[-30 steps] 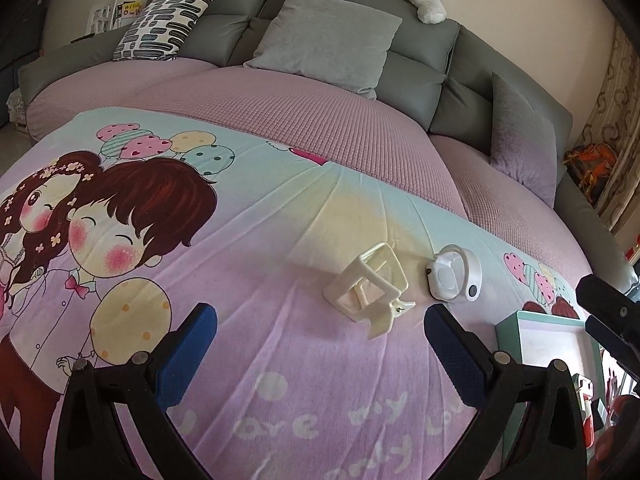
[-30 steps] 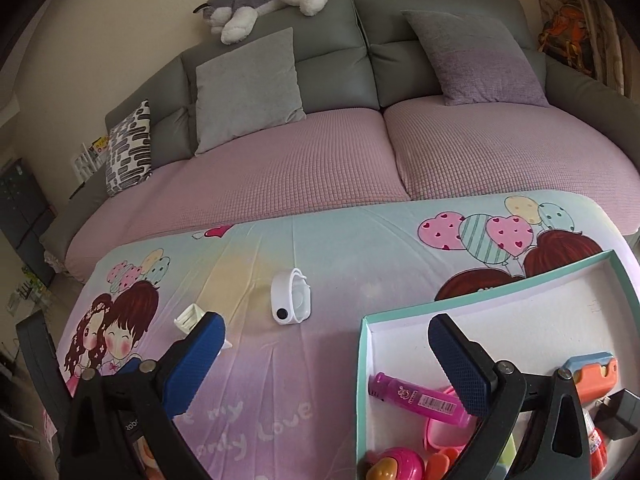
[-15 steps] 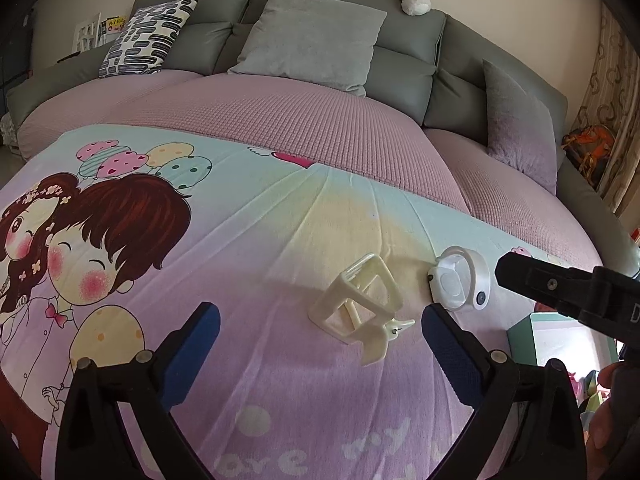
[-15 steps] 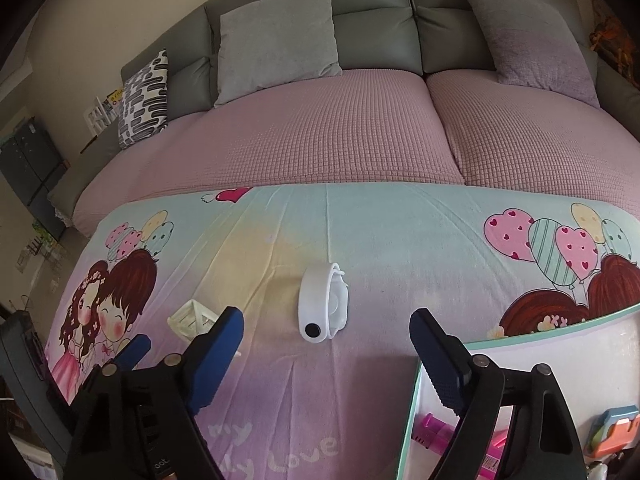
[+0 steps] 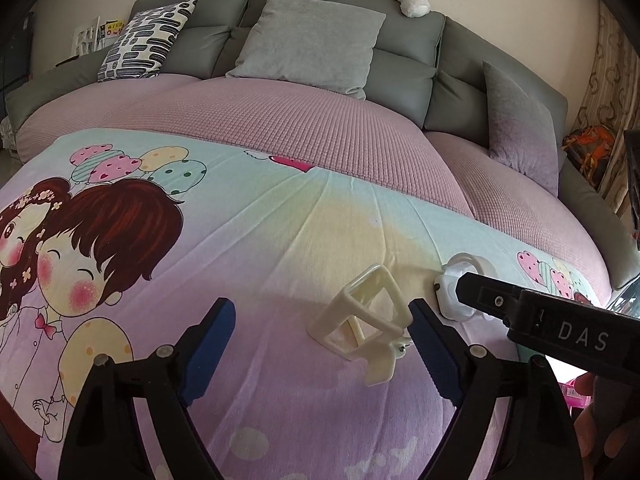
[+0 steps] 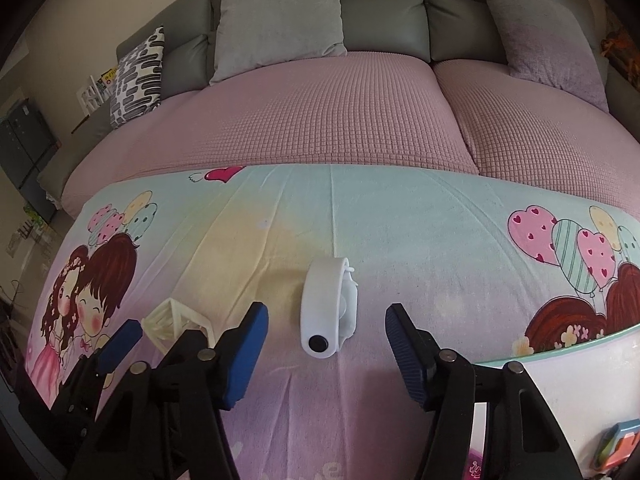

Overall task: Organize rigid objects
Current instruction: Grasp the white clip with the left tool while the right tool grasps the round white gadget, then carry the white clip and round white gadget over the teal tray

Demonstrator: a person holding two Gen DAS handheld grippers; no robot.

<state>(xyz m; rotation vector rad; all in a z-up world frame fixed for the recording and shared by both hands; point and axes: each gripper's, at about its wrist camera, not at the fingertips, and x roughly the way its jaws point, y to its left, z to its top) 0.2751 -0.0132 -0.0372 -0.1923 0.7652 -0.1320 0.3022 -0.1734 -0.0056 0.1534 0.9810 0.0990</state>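
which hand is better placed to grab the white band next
Right. The right tongs hang almost straight over the white oval plastic band, closing, pads not yet touching it. The left tongs sit beside the cream plastic frame holder instead.

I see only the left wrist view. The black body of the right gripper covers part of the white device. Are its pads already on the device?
Observer: Not yet. In the right wrist view the white device lies between the fingers of the right gripper. The jaws are closing, with a gap on both sides.
Operator: Which end of the device points toward the gripper?
Observer: The end with the round black button. The device lies lengthwise along the fingers.
Operator: Is a box anywhere near?
Observer: Yes. A box with a teal rim sits on the blanket just to the right of the right gripper.
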